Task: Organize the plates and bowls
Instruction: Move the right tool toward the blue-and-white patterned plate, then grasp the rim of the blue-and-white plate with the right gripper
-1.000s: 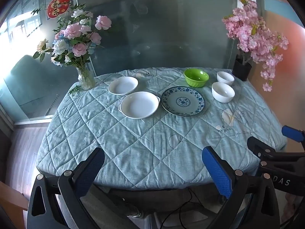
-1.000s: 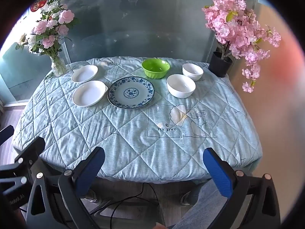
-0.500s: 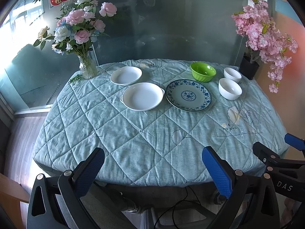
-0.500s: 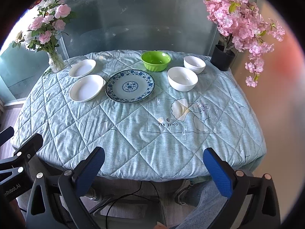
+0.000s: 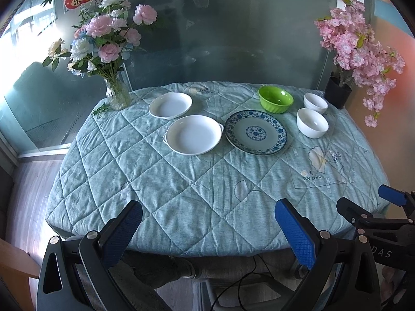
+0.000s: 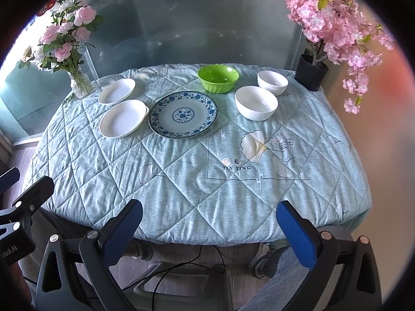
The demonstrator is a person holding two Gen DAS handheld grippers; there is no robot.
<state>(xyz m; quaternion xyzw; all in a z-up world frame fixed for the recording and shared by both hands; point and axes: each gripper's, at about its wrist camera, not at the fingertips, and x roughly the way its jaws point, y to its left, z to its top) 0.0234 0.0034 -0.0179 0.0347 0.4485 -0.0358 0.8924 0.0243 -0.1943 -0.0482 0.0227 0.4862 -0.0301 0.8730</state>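
On the far half of the quilted table stand a small white dish (image 5: 170, 105) (image 6: 117, 91), a larger white dish with handles (image 5: 194, 134) (image 6: 122, 118), a blue-patterned plate (image 5: 256, 132) (image 6: 183, 114), a green bowl (image 5: 275, 99) (image 6: 218, 78) and two white bowls, the larger (image 5: 312, 123) (image 6: 256, 102) in front of the smaller (image 5: 315, 103) (image 6: 272, 82). My left gripper (image 5: 207, 220) is open over the near edge, nothing between its fingers. My right gripper (image 6: 207, 220) is open too, likewise held short of the dishes.
A glass vase of pink and white flowers (image 5: 117, 93) (image 6: 80, 84) stands at the far left corner. A black pot with pink blossom (image 5: 337, 92) (image 6: 312, 75) stands at the far right. Glass wall behind. The table's near half (image 5: 207, 181) is bare quilt. Cables and chair parts lie below.
Both grippers have moved forward and slightly up toward the table, so the dishes sit lower and nearer in both views. Both stay open.
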